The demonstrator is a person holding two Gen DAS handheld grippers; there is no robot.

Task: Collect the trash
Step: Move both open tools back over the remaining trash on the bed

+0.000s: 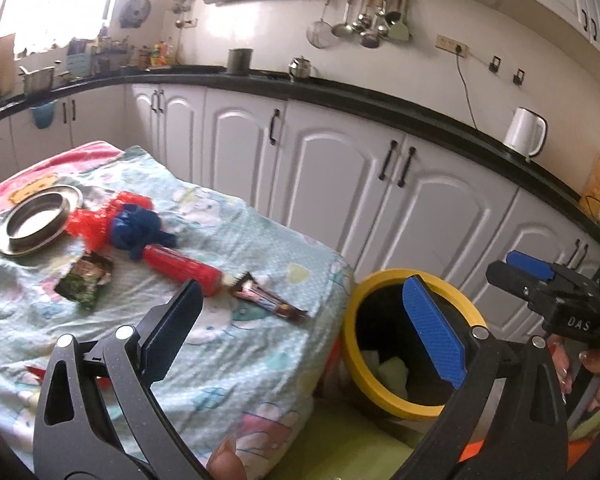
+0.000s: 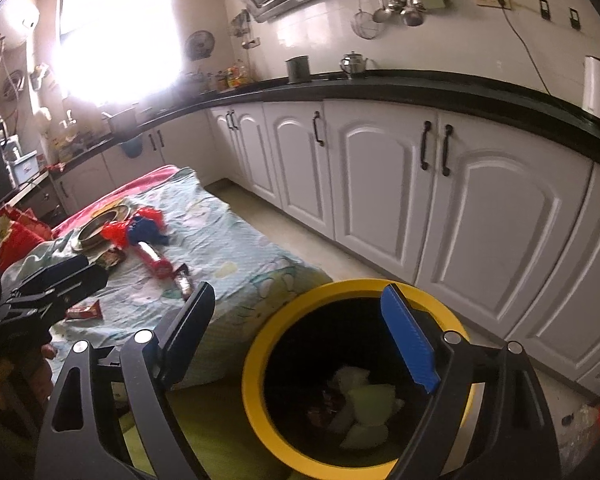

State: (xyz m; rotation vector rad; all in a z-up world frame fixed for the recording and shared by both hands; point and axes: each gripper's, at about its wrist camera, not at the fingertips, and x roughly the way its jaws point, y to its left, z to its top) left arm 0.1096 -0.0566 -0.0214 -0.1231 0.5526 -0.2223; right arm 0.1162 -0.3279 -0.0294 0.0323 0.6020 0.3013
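Both sets of tongs are empty, so by my reading this is the gap between 1 drop and the next pick-up. The right tongs (image 2: 300, 344) hang over the yellow-rimmed bin (image 2: 260, 364), their fingers spread wide with nothing between them; crumpled paper and wrappers (image 2: 360, 404) lie at the bottom of the bin directly beneath. The left tongs (image 1: 304, 332) are just as far apart and hold nothing, pointing across the cloth-covered table (image 1: 228, 360) with the bin off to their right.

What is left to collect lies ahead of the left tongs: a dark snack wrapper (image 1: 270, 300) just beyond their left finger, a crumpled green-and-foil wrapper (image 1: 86, 280) further off to the left, and, in the right view, a small red packet (image 2: 85, 313) near the table's close edge. A red and blue toy (image 1: 148, 236) and a metal dish (image 1: 40, 220) sit behind these and look like things to leave alone.

The next move probably calls for dropping the left tongs onto the dark wrapper, close beside the toy's red handle, and pinching the wrapper flat without snagging the cloth.
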